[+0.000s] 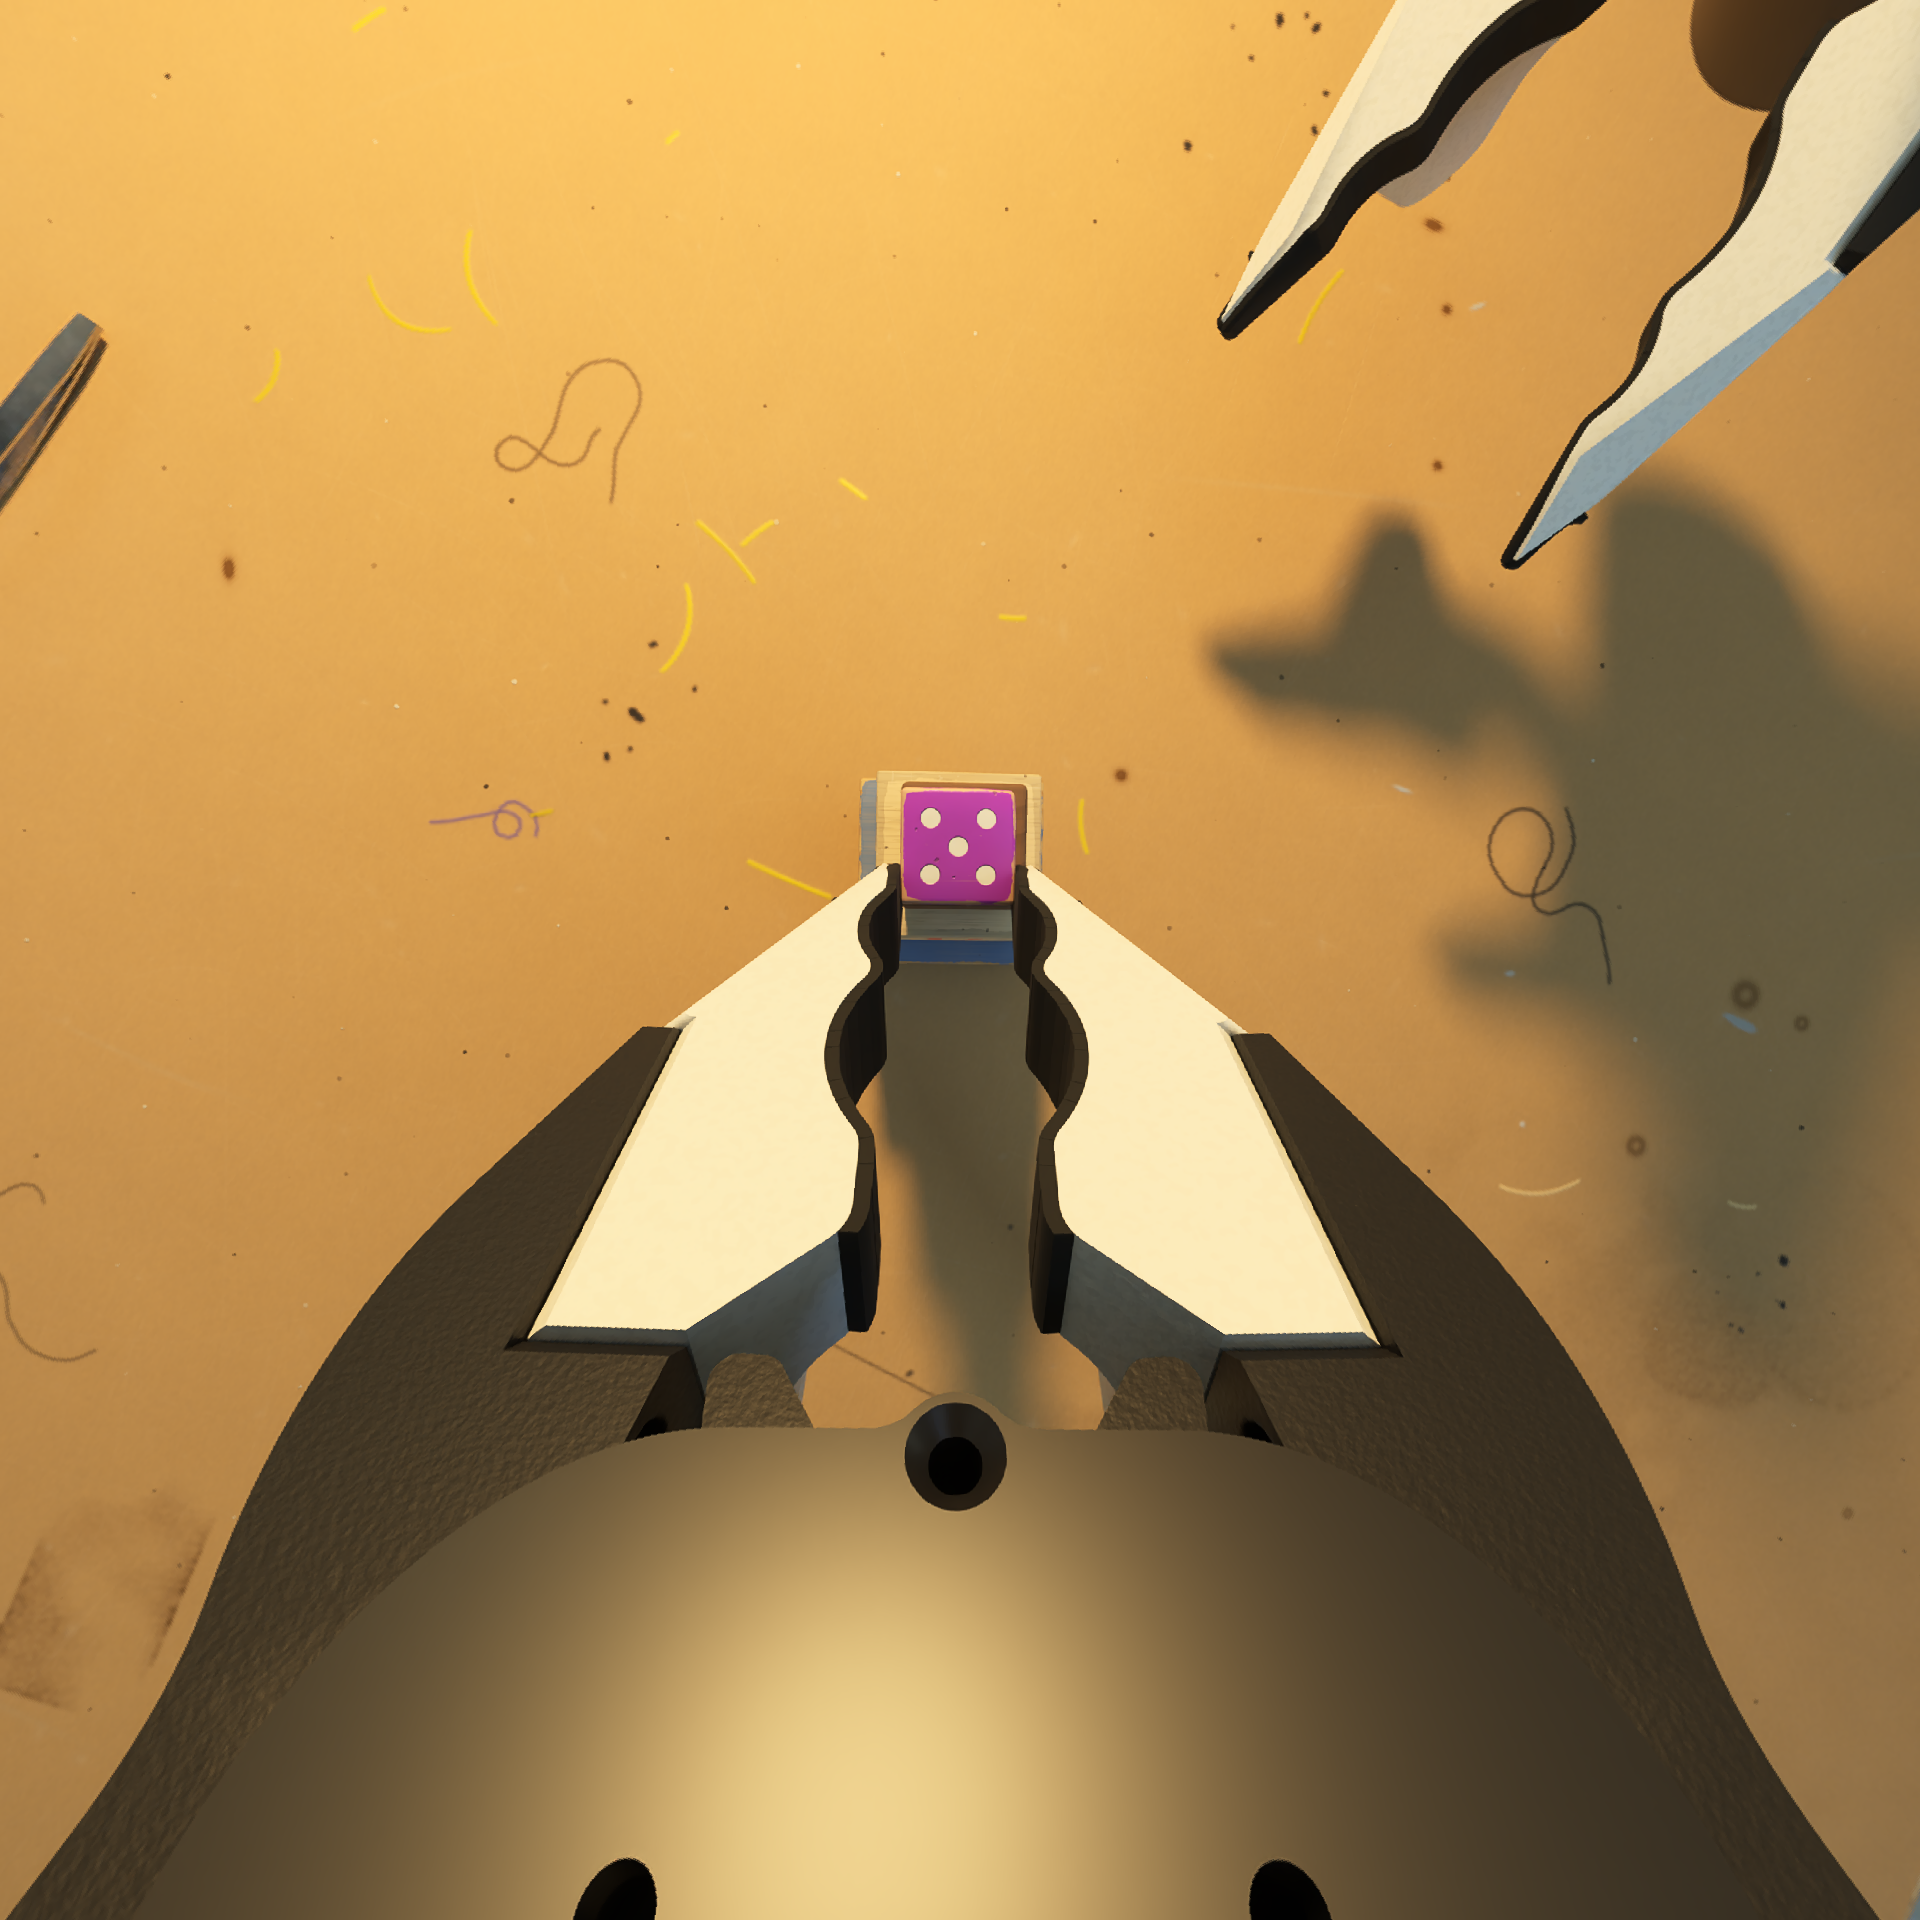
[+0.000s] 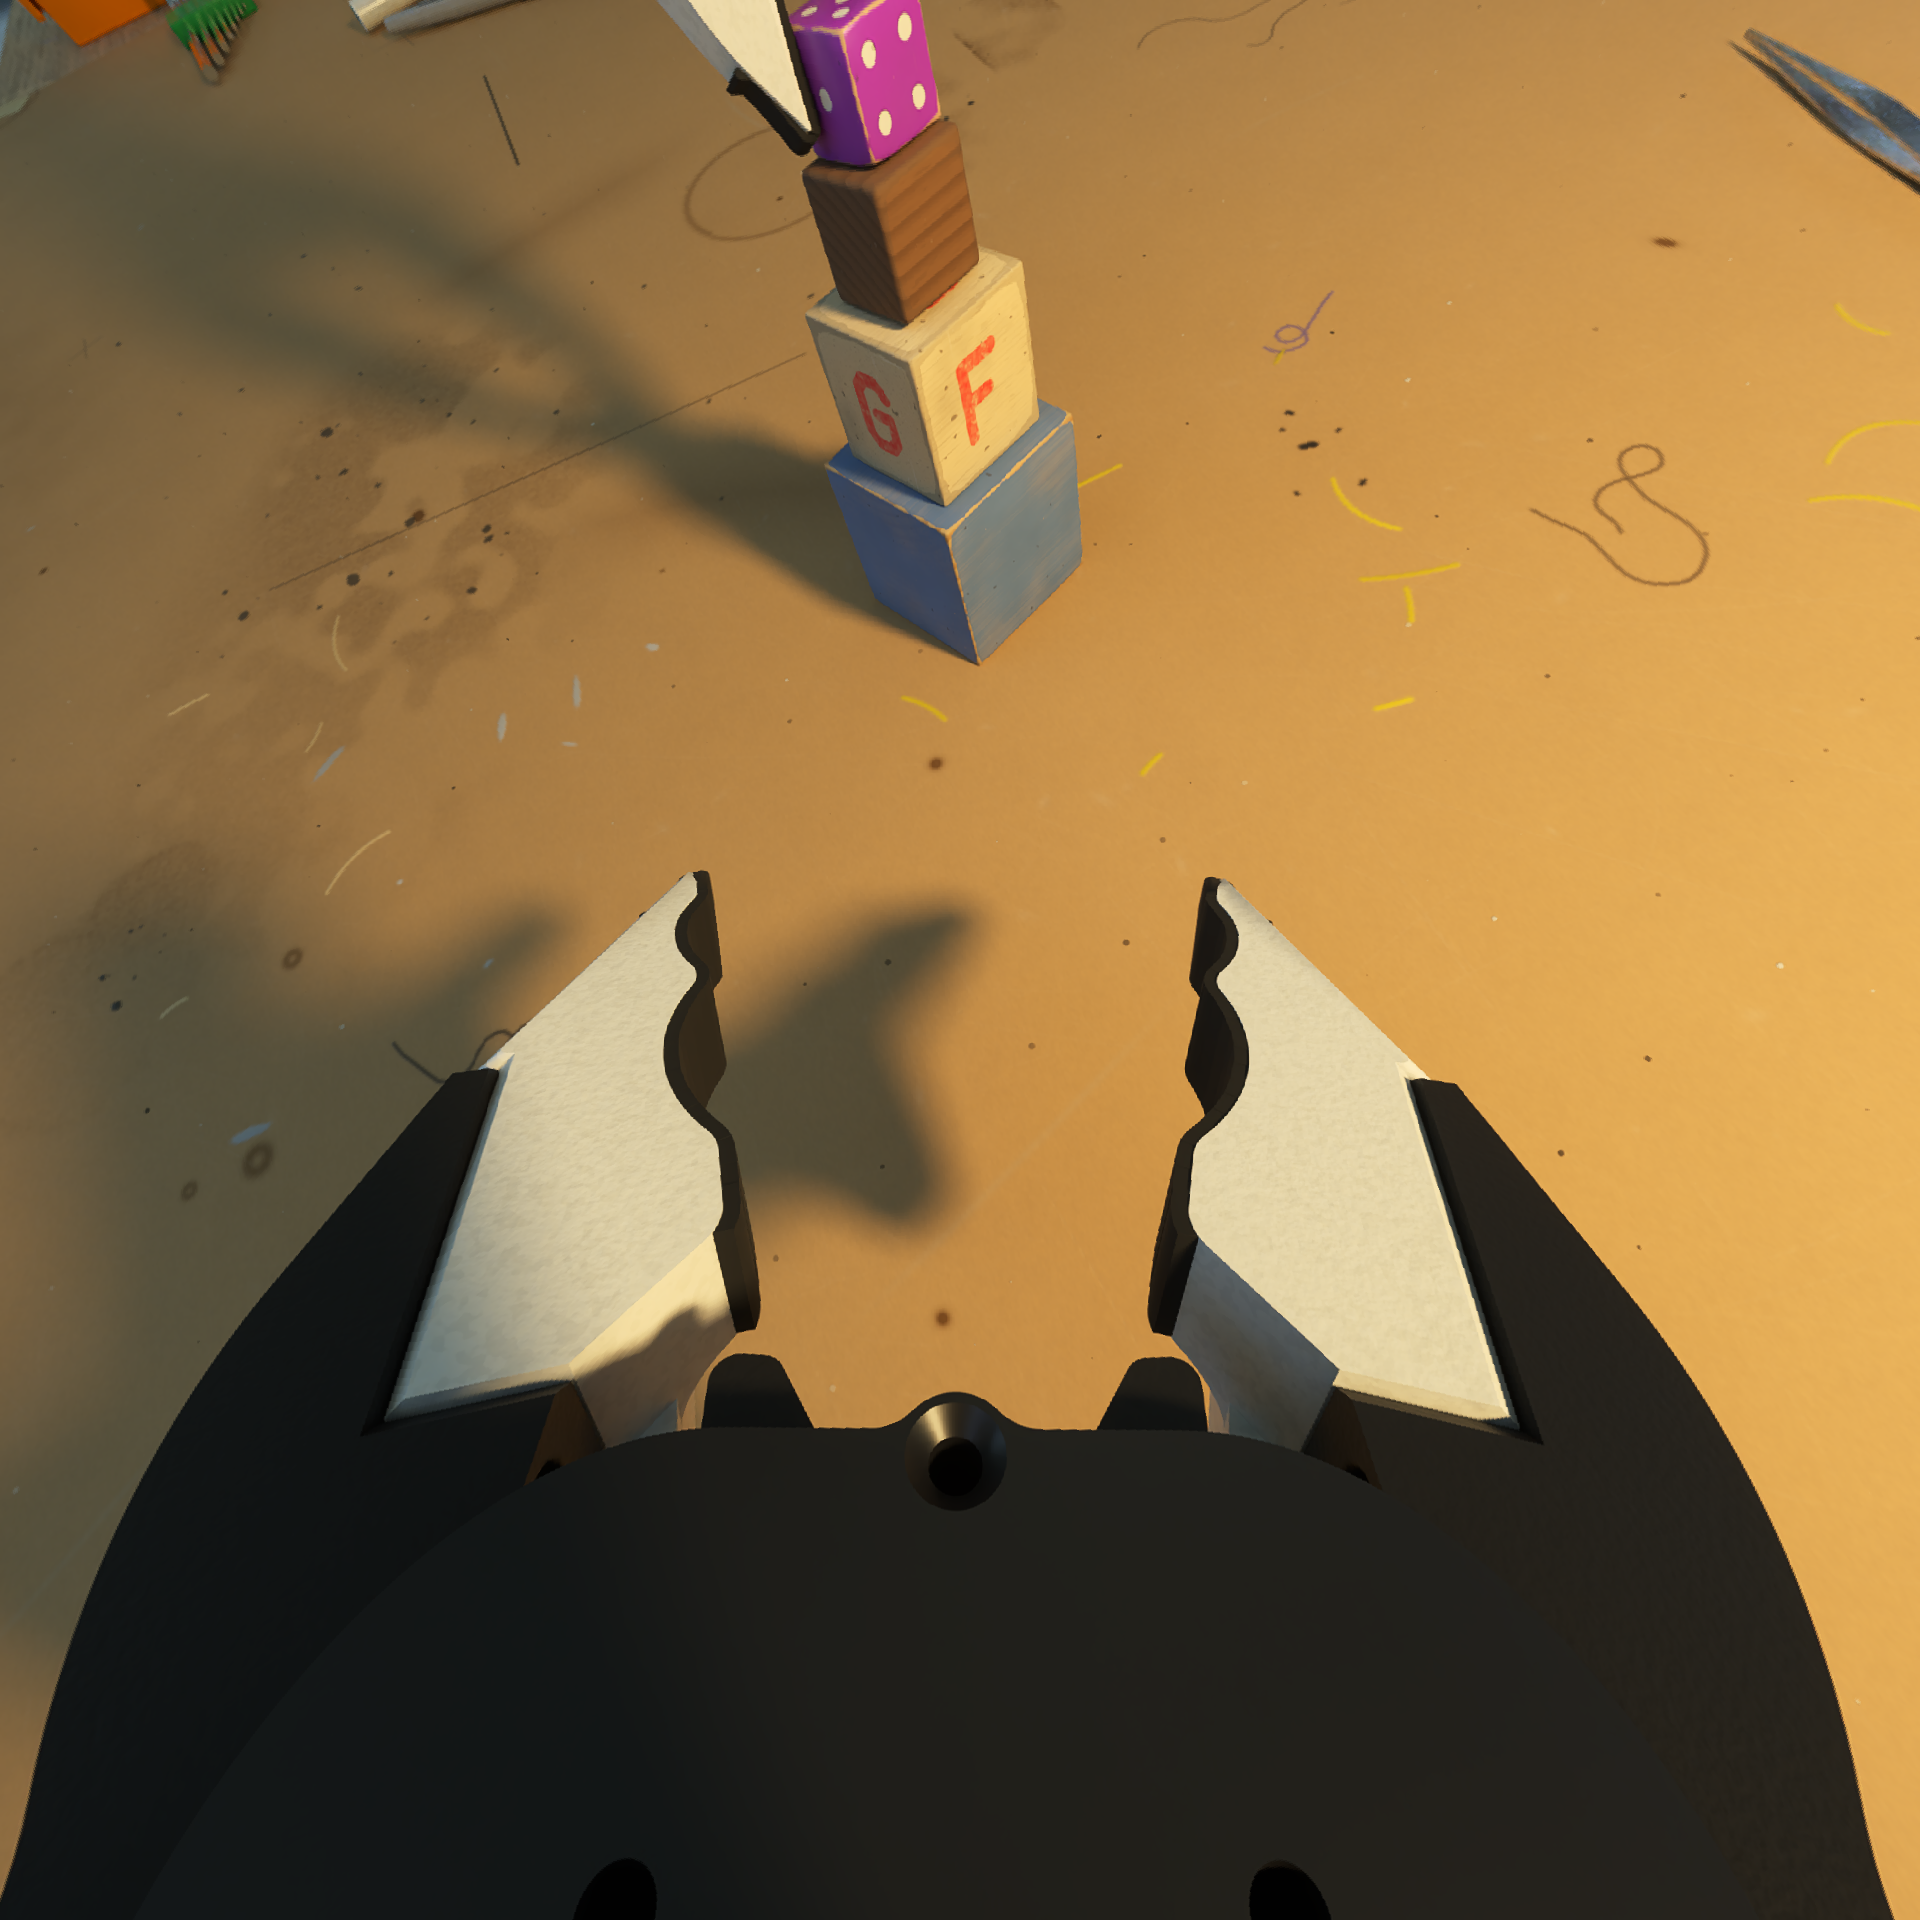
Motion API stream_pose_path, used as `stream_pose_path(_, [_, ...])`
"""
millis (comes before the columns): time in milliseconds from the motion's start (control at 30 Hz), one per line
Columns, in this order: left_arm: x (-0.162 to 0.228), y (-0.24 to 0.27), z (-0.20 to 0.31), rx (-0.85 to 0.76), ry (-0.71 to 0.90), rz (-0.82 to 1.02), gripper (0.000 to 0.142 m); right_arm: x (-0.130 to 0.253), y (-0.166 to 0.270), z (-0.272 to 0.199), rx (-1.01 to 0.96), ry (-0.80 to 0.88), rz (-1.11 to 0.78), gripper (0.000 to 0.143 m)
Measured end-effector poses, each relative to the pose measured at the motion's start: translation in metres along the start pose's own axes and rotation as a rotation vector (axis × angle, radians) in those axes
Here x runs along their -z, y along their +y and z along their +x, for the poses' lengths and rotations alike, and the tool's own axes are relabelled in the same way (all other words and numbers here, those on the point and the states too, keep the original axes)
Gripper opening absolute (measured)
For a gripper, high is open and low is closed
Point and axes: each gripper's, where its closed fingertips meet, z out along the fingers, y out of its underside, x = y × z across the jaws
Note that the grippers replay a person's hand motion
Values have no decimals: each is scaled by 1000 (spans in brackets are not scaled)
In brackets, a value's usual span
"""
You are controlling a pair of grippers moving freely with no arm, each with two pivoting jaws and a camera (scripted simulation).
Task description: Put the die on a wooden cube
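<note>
From the left wrist view the stack is seen from straight above, so the blocks under the magenta plastic die with white pips [image 1: 957, 847] are almost wholly hidden: only thin slivers of brown, pale and blue edges show round it. The right wrist view cuts the die's top off at the frame edge, and only one fingertip of the left gripper [image 1: 957, 883] shows there. The die shows five pips upward and sits on the small dark brown grooved wooden cube [image 2: 891, 223], which stands on a pale wooden block with red letters [image 2: 928, 384], itself on a larger worn blue wooden cube [image 2: 961, 535]. The left gripper's fingers are closed on the die, one at each side. The right gripper [image 2: 954, 894] hangs well apart from the stack with its fingers spread wide and nothing between them. Near the far edge of the orange, scribbled bench [image 2: 1455, 831] lie cut-off things hard to make out: something orange [image 2: 88, 12], a green toothed piece [image 2: 213, 26] and grey metal tweezers [image 2: 1839, 104]
</note>
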Motion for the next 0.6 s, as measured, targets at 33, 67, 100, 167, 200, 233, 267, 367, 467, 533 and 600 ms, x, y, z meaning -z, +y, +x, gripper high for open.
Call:
stream_pose_path(33, [0,0,0,1,2,1,21,0,0,0,0,0,1,92])
stream_pose_path(67, [0,-1,0,2,4,2,21,0,0,0,0,0,1,92])
stream_pose_path(100, [-1,-1,0,2,4,3,21,0,0,0,0,0,1,92])
stream_pose_path(167, [-1,-1,1,0,10,2,21,0,0,0,-1,1,2,92])
stream_pose_path(200, [-1,-1,1,-2,11,0,21,1,0,1,-2,1,2,92])
stream_pose_path(233, [-1,-1,1,-4,9,-1,21,1,0,1,-2,2,3,92])
stream_pose_path(267, [-1,-1,1,-4,8,-2,21,1,0,1,-1,2,3,92])
stream_pose_path(367, [-1,-1,1,-2,9,-6,21,0,0,0,-2,0,0,92])
stream_pose_path(467, [-2,0,1,2,13,-6,21,0,0,0,0,0,-1,92])
stream_pose_path(533, [-3,0,1,0,16,-6,23,0,0,0,0,0,1,92])
stream_pose_path(600, [-3,0,2,-1,18,-12,26,0,0,0,-1,1,1,92])
